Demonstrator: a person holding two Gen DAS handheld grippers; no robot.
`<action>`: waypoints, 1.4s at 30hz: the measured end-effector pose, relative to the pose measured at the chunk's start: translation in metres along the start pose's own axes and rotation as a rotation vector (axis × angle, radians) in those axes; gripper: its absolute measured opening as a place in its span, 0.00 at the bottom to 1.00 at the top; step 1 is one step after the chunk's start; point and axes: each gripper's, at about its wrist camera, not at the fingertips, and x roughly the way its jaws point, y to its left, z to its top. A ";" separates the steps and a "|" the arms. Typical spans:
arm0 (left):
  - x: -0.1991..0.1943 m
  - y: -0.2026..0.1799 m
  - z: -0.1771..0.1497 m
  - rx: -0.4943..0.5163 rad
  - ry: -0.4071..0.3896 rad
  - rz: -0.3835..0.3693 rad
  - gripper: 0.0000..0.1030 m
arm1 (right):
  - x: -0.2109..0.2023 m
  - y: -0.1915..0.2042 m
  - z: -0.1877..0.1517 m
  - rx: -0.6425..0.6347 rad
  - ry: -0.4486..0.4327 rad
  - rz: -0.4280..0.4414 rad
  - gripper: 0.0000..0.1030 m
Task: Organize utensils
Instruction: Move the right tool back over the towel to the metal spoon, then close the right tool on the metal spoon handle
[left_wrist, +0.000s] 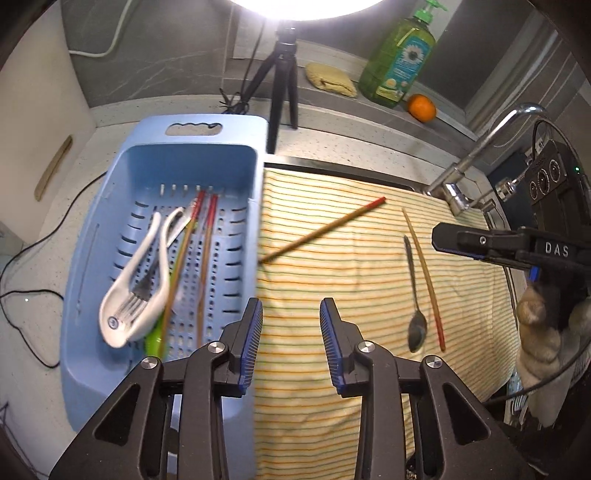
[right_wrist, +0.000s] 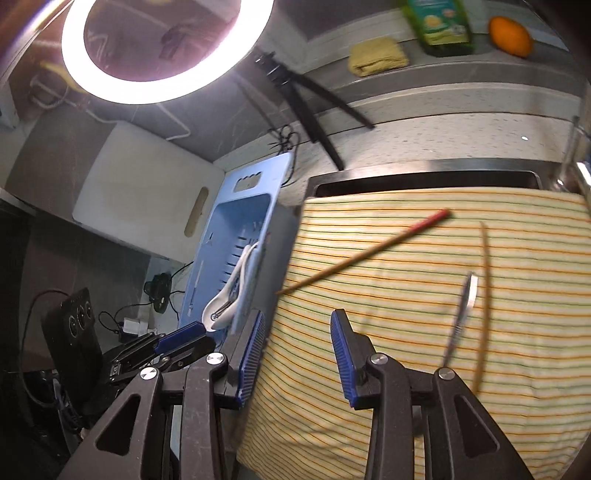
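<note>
At lower centre of each wrist view, my left gripper (left_wrist: 291, 339) and right gripper (right_wrist: 299, 350) stand partly open, holding nothing. Left of frame, the blue basket (left_wrist: 92, 280) holds utensils; two chopsticks (left_wrist: 325, 230) and a metal spoon (left_wrist: 415, 295) lie on the striped cloth (left_wrist: 314, 387).

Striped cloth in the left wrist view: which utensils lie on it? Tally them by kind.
Chopsticks: 2, a slanted chopstick and a chopstick beside the spoon
Metal spoon: 1
Total: 3
</note>
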 end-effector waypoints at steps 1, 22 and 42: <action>0.001 -0.006 -0.003 0.000 0.001 -0.004 0.29 | -0.005 -0.007 -0.001 0.004 0.003 0.001 0.33; 0.072 -0.148 -0.071 0.127 0.078 0.007 0.35 | 0.002 -0.088 -0.022 0.076 0.165 0.093 0.33; 0.112 -0.151 -0.069 0.130 0.067 0.005 0.35 | 0.041 -0.103 -0.024 0.094 0.236 0.007 0.32</action>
